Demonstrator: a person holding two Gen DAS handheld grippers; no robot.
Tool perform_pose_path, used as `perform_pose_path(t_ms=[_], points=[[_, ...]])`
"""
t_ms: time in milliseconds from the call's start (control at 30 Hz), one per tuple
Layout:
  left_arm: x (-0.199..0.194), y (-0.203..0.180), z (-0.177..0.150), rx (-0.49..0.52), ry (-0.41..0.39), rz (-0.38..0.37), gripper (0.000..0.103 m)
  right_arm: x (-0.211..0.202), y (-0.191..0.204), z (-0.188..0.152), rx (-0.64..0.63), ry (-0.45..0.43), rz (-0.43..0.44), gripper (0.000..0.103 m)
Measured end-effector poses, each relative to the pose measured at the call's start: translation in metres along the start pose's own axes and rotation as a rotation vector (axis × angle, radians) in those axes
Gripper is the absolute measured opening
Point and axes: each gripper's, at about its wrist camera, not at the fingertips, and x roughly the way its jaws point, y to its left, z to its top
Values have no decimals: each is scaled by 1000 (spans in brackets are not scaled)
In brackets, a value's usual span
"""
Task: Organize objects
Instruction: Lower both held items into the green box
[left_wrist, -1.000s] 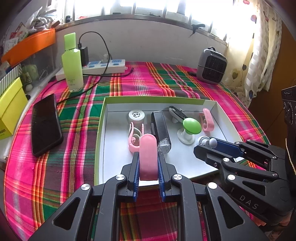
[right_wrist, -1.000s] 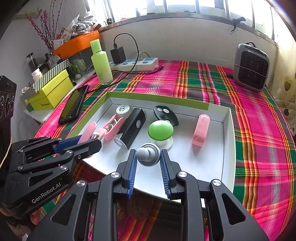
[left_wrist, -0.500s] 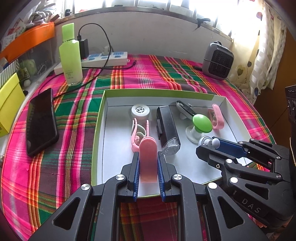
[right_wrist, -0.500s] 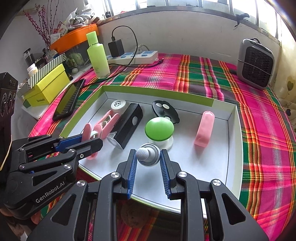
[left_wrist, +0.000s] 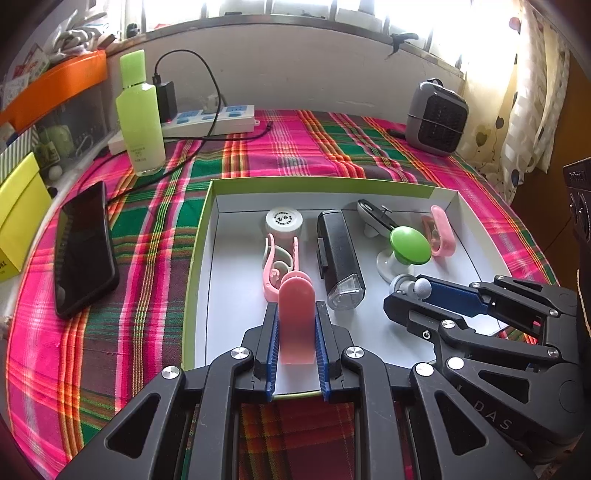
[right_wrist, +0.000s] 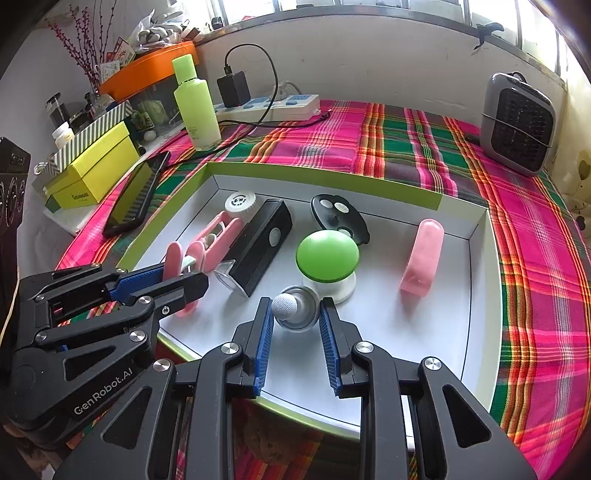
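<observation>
I'm gripping pink clip (left_wrist: 295, 325) in left gripper (left_wrist: 295, 332), small grey mic (right_wrist: 291, 308) in right gripper (right_wrist: 295, 325), lower centre; next, placing both tidily in tray (left_wrist: 321, 183).

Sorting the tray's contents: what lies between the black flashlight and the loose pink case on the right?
The green mushroom-shaped knob and a black remote behind it lie between the flashlight and pink case, clearest in the right wrist view.

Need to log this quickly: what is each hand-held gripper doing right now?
Left hand-held gripper: shut on the pink clip.
Right hand-held gripper: around the small grey-tipped piece; grip cannot be told.
</observation>
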Motion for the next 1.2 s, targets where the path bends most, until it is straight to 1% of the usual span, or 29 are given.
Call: perform_pose_path(t_ms=[767,867,967,1200], points=[[3,-1,0,11,-5,20,17,4,3,2,-3,-16,-6,27],[3,0,0,11,-6,24,18,4,3,1,-4,-16,-6,27],[4,2,1,2,-3,28,24,4,3,1,-5,-16,-9,27],[4,3,1,-1,-1,30,24,4,4,1,-11,-17,-13,27]])
